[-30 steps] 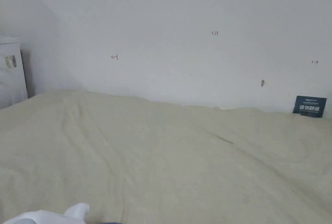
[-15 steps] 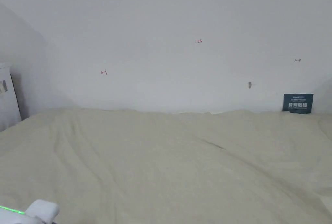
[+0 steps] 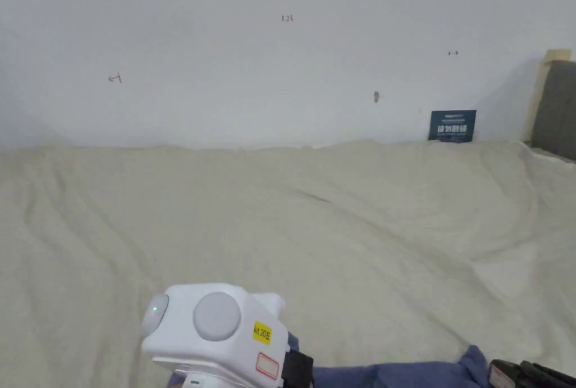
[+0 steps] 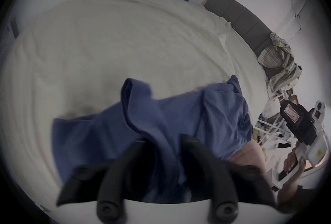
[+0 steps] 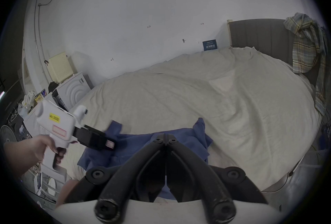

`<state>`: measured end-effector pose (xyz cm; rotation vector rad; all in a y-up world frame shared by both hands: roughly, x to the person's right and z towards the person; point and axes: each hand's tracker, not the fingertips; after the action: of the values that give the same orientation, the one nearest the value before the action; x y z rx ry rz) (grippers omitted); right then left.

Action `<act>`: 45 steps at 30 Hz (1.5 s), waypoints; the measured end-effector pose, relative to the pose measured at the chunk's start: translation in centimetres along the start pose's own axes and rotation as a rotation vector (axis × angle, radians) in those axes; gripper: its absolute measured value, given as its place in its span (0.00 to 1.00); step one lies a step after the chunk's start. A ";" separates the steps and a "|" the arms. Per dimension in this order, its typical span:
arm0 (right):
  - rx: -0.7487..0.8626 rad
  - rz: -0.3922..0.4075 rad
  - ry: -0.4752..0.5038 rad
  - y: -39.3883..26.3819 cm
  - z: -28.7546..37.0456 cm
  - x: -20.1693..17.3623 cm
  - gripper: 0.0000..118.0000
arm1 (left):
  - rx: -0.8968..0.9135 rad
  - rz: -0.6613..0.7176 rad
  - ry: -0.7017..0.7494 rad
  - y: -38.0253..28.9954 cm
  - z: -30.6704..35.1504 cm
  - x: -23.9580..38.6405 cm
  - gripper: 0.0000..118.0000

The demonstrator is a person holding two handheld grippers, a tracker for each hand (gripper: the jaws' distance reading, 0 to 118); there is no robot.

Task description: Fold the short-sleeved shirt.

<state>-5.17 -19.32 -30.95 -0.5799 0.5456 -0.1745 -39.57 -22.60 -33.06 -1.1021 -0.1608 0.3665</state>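
A blue short-sleeved shirt (image 4: pixel 215 120) lies bunched at the near edge of the bed (image 3: pixel 281 209), and it runs along the bottom of the head view (image 3: pixel 394 375). My left gripper (image 4: pixel 165 141) is shut on a thick fold of the shirt, which rises up from between its jaws. Its white housing (image 3: pixel 219 333) is at the bottom centre of the head view. My right gripper (image 5: pixel 165 138) is shut with nothing in it, hovering over the shirt (image 5: pixel 136 140). From the left gripper view the right gripper (image 4: pixel 286 113) stays off the shirt's right edge.
A cream sheet covers the wide bed up to the white wall. A grey headboard (image 5: pixel 259 36) at the right carries a plaid garment (image 5: pixel 304 45). A dark blue card (image 3: pixel 451 125) leans on the wall. White appliances (image 5: pixel 73 88) stand left of the bed.
The head camera has tilted down and turned right. The left gripper has risen well into the frame, and the blue shirt and right gripper's tip now show at the bottom edge.
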 end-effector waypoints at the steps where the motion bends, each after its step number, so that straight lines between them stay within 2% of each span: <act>1: 0.000 -0.003 -0.004 0.0 0.2 0.2 0.00 | -0.012 0.004 -0.048 -0.1 -0.5 0.0 0.48; 2: 0.001 -0.001 -0.009 0.0 0.3 0.3 0.00 | -0.022 0.013 -0.088 -0.3 -0.6 0.0 0.72; 3: 0.001 0.008 -0.019 0.0 0.4 0.5 0.00 | -0.018 0.017 -0.128 -0.7 -0.1 0.0 0.90; 4: 0.001 0.018 -0.027 0.0 0.4 0.6 0.00 | 0.015 0.015 -0.161 -0.8 0.7 -0.2 0.98; 6: 0.000 0.034 -0.035 0.0 0.3 0.7 0.00 | 0.087 -0.030 -0.199 -0.8 3.4 -0.7 0.98; 11: -0.015 0.040 -0.014 -0.1 -0.4 0.6 0.00 | 0.215 -0.024 -0.033 -1.6 8.6 -2.9 0.98; 14: -0.018 0.039 0.003 -0.4 -0.6 0.2 0.00 | 0.180 -0.022 0.046 -2.3 8.3 -3.7 0.98; 15: -0.020 0.038 0.008 -0.5 -0.6 0.0 0.00 | 0.158 -0.025 0.042 -2.5 7.6 -3.8 0.93; 17: -0.030 0.031 0.020 -0.6 -0.7 0.0 0.00 | 0.174 -0.034 0.028 -2.9 6.2 -3.3 0.47; 18: -0.035 0.029 0.024 -0.6 -0.7 0.0 0.00 | 0.180 -0.056 0.100 -2.8 5.3 -2.8 0.26; 19: -0.039 0.028 0.025 -0.7 -0.7 0.0 0.00 | 0.173 -0.097 0.213 -2.5 3.9 -2.1 0.15; 21: -0.044 0.033 0.021 -0.7 -0.5 0.0 0.00 | 0.173 -0.171 0.384 -2.4 2.3 -1.6 0.15; 22: -0.044 0.037 0.018 -0.7 -0.4 0.1 0.00 | 0.175 -0.215 0.411 -2.4 1.7 -1.5 0.15; 24: -0.042 0.042 0.013 -0.6 -0.1 0.3 0.00 | 0.117 -0.241 0.366 -2.4 0.4 -1.0 0.15; 26: -0.042 0.039 0.005 -0.4 -0.1 0.7 0.00 | 0.065 -0.186 0.246 -2.9 0.0 -0.7 0.15; 30: -0.053 -0.066 0.025 -0.1 -0.2 1.2 0.00 | 0.095 -0.218 0.189 -4.0 -0.1 1.4 0.15; 32: -0.048 -0.056 0.033 0.0 -0.4 1.1 0.00 | 0.066 -0.215 0.146 -4.3 -0.6 2.6 0.15; 35: -0.047 -0.008 0.020 -0.1 -0.7 0.1 0.00 | 0.031 -0.242 0.156 -4.8 -1.3 4.8 0.15; 38: -0.050 -0.002 0.056 -0.3 -0.6 -0.3 0.00 | 0.008 -0.229 0.012 -4.9 -1.3 5.9 0.15; 39: -0.049 -0.001 0.065 -0.4 -0.6 -0.5 0.00 | 0.002 -0.209 -0.081 -4.8 -1.2 5.6 0.15; 41: -0.046 0.003 0.071 -0.4 -0.5 -0.6 0.00 | 0.005 -0.117 -0.265 -4.6 -0.4 4.6 0.15; 42: -0.044 0.006 0.072 -0.4 -0.6 -0.7 0.00 | 0.042 -0.059 -0.313 -4.7 0.5 4.0 0.15; 45: -0.033 0.006 0.070 0.1 -0.3 -0.5 0.00 | 0.191 0.003 -0.302 -4.7 4.2 1.5 0.15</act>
<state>-5.77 -19.24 -30.96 -0.6055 0.6189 -0.1809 -38.51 -20.44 -27.03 -0.8541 -0.3834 0.5399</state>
